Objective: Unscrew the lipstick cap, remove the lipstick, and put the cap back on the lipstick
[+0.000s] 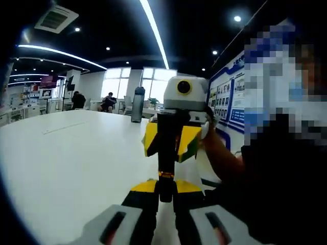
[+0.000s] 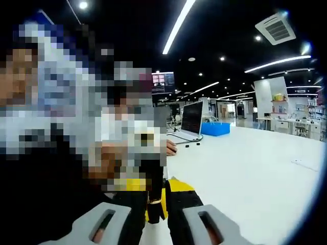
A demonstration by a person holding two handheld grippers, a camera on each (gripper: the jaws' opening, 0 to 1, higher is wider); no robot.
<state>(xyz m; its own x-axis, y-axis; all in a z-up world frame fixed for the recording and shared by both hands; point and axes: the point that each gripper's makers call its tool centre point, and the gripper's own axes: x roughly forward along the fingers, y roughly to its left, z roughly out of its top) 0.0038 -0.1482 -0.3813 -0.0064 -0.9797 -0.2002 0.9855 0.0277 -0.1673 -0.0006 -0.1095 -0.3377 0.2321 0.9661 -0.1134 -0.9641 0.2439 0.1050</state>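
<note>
A slim black lipstick (image 1: 165,162) with a thin gold band spans the gap between both grippers above the white table (image 1: 71,158). My left gripper (image 1: 164,193) is shut on its near end. The right gripper (image 1: 167,139), black with yellow sides, faces me and is shut on the far end. In the right gripper view the lipstick (image 2: 155,196) rises from my right gripper (image 2: 156,209), which is shut on it, toward the left gripper (image 2: 152,171) opposite. I cannot tell which end is the cap. A person's hand (image 1: 220,153) holds the right gripper.
A dark bottle (image 1: 137,104) stands far back on the table, with seated people (image 1: 108,102) beyond. An open laptop (image 2: 192,118), a blue box (image 2: 215,128) and a cable lie on the white table (image 2: 245,168). The person's dark-clothed body is close by.
</note>
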